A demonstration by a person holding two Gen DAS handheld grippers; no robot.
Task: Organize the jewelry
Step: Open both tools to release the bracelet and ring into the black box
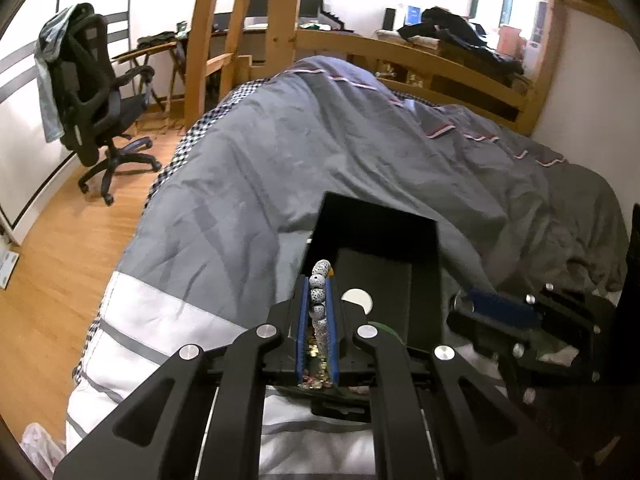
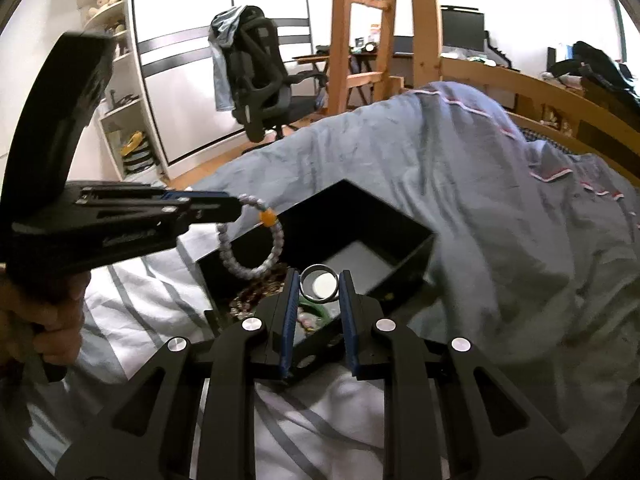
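Observation:
My left gripper (image 1: 319,280) is shut on a bracelet (image 1: 320,296) of white speckled beads with one orange bead. It hangs over an open black box (image 1: 380,216) on the bed. In the right wrist view the same bracelet (image 2: 276,240) dangles as a loop from the left gripper (image 2: 236,206), above the box's near left corner. My right gripper (image 2: 319,280) is shut on a silver ring (image 2: 318,300), held flat-on over the black box (image 2: 400,232). A tangle of gold chains (image 2: 256,296) and a green bangle (image 2: 316,312) lie inside the box. The right gripper (image 1: 464,304) shows blurred at the right.
The box sits on a grey duvet (image 1: 320,140) with white striped bedding (image 2: 140,300) in front. A black office chair (image 1: 96,92) stands on the wood floor to the left. A wooden ladder (image 2: 380,20) and bed rail (image 1: 420,60) rise behind. A hand (image 2: 40,312) grips the left tool.

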